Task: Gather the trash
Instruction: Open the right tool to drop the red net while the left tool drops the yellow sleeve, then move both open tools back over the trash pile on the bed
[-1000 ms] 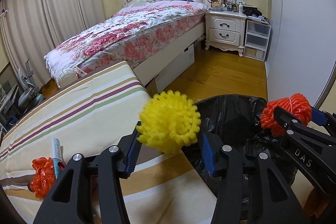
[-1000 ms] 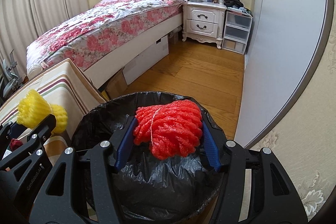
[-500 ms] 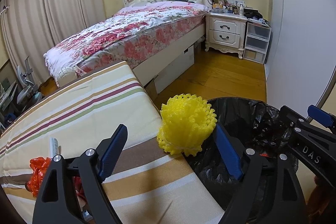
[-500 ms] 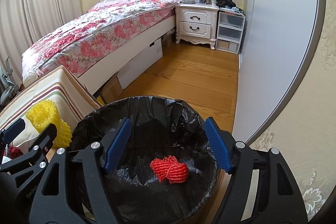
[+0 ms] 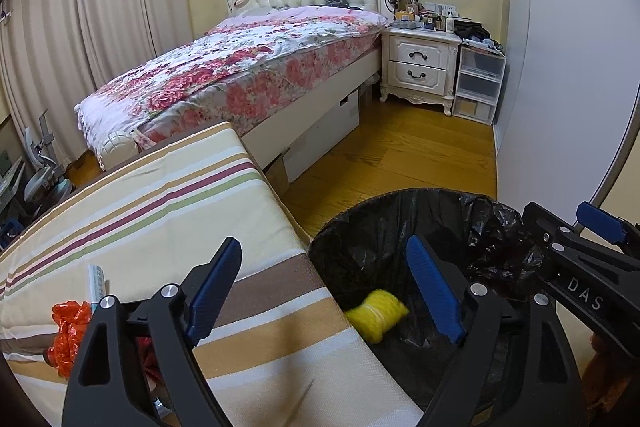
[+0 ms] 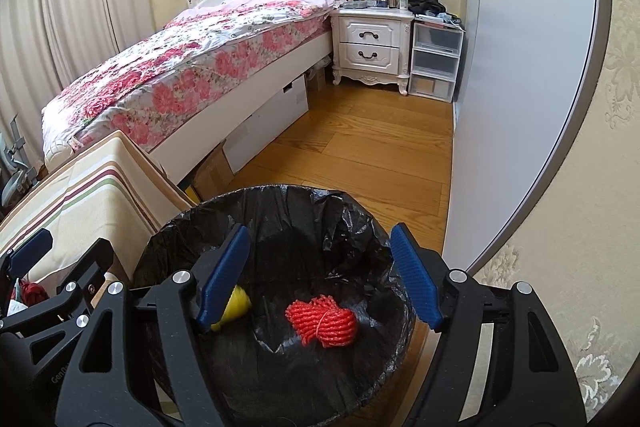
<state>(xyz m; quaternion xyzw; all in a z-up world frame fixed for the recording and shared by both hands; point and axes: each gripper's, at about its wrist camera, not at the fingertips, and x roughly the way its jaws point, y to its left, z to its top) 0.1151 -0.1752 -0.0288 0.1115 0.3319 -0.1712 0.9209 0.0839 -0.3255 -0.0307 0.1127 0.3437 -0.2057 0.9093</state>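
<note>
Both grippers over the bin, both empty. Left gripper jaws spread wide, nothing between the pads; no further widening over the last half second after the earlier opening. Right gripper jaws also spread, nothing pinched, likewise steady after opening. Bin lined with a black bag, standing on the wood floor just right of the striped surface. Yellow foam net lying at the bin's bottom, left side; in the right wrist view only part of it showing behind the left pad of the right gripper. Red foam net also on the bin's bottom, right of the yellow one, apart from it. Left gripper straddling the near right corner of the surface and the bin's left rim; right gripper centred above the bin mouth. Still on the surface, near left: crumpled orange-red wrapper and a pale tube-like item just beside it, partly hidden by the left gripper's body. Can't tell what the tube is. Far side: bed with floral cover, white nightstand with clutter on top, clear plastic drawers right of it, grey wardrobe door along the right, curtains on the left.
</note>
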